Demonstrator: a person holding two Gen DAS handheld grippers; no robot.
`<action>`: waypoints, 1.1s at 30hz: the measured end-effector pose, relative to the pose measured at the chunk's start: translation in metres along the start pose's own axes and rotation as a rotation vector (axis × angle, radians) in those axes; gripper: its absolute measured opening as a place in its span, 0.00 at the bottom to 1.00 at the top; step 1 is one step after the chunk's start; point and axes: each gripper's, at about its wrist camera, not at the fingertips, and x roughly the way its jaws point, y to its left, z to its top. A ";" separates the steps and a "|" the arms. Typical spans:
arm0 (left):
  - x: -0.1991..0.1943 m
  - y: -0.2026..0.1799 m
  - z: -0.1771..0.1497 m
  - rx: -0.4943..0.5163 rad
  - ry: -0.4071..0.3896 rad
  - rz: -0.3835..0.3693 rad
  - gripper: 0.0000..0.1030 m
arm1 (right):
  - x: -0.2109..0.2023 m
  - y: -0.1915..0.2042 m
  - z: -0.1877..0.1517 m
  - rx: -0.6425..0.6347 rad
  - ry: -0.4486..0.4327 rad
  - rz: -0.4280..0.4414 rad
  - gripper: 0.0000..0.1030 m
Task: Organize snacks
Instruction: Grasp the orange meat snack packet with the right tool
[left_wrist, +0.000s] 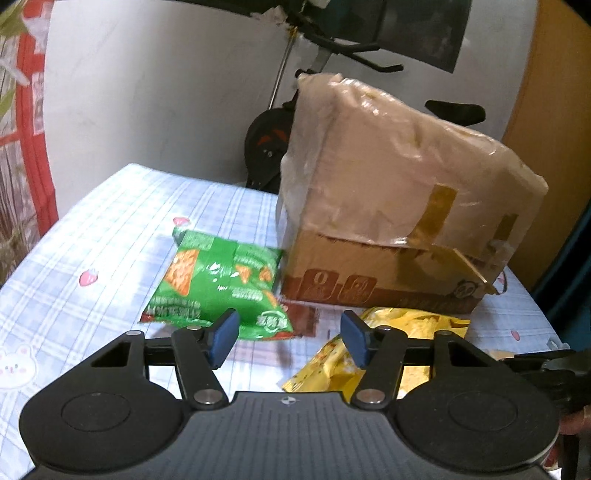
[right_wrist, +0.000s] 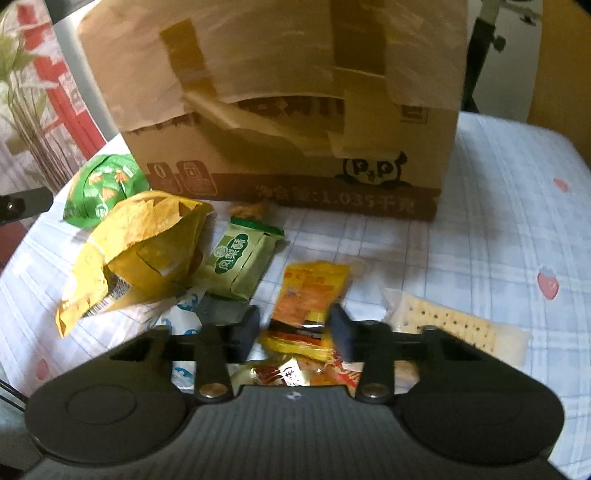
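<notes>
My left gripper (left_wrist: 288, 332) is open and empty just above the tablecloth. A green snack bag (left_wrist: 221, 280) lies ahead to its left, and a yellow snack bag (left_wrist: 417, 321) lies under its right finger. My right gripper (right_wrist: 295, 328) is tilted down over a pile of snacks. An orange-yellow packet (right_wrist: 310, 295) lies between its fingers. The right pad is at the packet's edge, and a small gap shows at the left pad. The view is blurred. Nearby lie the crumpled yellow bag (right_wrist: 147, 240), the green bag (right_wrist: 103, 188), a pale green packet (right_wrist: 240, 266) and a cracker pack (right_wrist: 454, 325).
A cardboard box (left_wrist: 369, 273) partly wrapped in plastic film stands at the back of the table (left_wrist: 92, 229), close behind the snacks (right_wrist: 295, 147). Small wrapped snacks (right_wrist: 288, 373) lie under my right gripper. A blue-and-white packet (right_wrist: 181, 314) sits beneath the yellow bag. An exercise bike (left_wrist: 269, 144) stands behind the table.
</notes>
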 end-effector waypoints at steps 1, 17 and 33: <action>0.001 0.001 -0.001 -0.003 0.002 -0.001 0.61 | 0.000 0.001 -0.002 0.002 -0.002 0.004 0.38; 0.000 -0.013 -0.001 0.017 0.006 -0.087 0.61 | 0.004 0.004 0.015 -0.014 -0.005 0.019 0.53; 0.014 -0.013 -0.002 0.025 0.034 -0.103 0.48 | 0.009 0.006 0.004 -0.078 -0.034 -0.036 0.35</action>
